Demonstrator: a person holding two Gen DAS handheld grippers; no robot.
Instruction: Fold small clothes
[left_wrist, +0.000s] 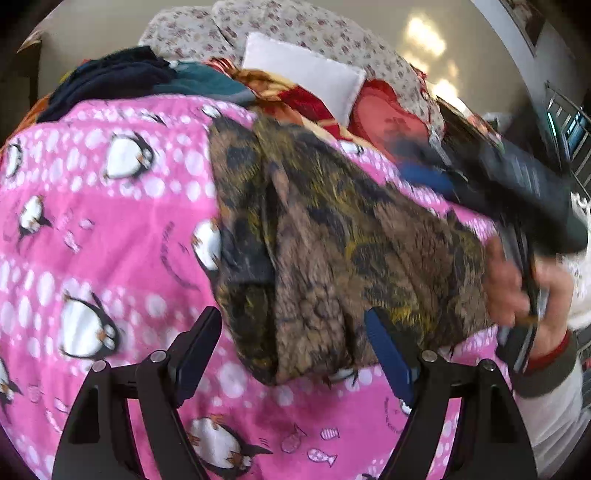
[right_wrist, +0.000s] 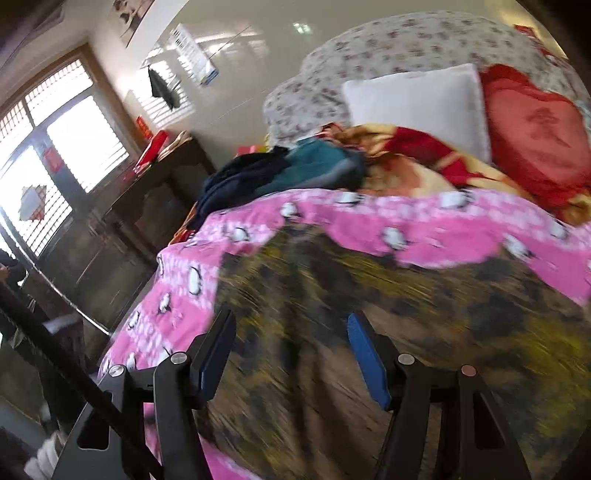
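A brown, black and yellow patterned garment (left_wrist: 325, 236) lies crumpled on the pink penguin blanket (left_wrist: 103, 221). My left gripper (left_wrist: 295, 328) is open just in front of the garment's near edge, its fingers wide apart and holding nothing. In the left wrist view the right gripper (left_wrist: 517, 192) is a blurred dark shape at the garment's right end, with the hand below it. In the right wrist view my right gripper (right_wrist: 291, 332) is open, and the blurred garment (right_wrist: 406, 332) spreads under and between its fingers. The pink blanket (right_wrist: 369, 218) lies beyond it.
A pile of dark blue and teal clothes (left_wrist: 140, 77) sits at the blanket's far edge, also in the right wrist view (right_wrist: 288, 170). Behind are a white pillow (right_wrist: 417, 103), a red heart cushion (right_wrist: 535, 136) and a floral quilt (right_wrist: 406, 37). A dark cabinet (right_wrist: 147, 206) stands left of the bed.
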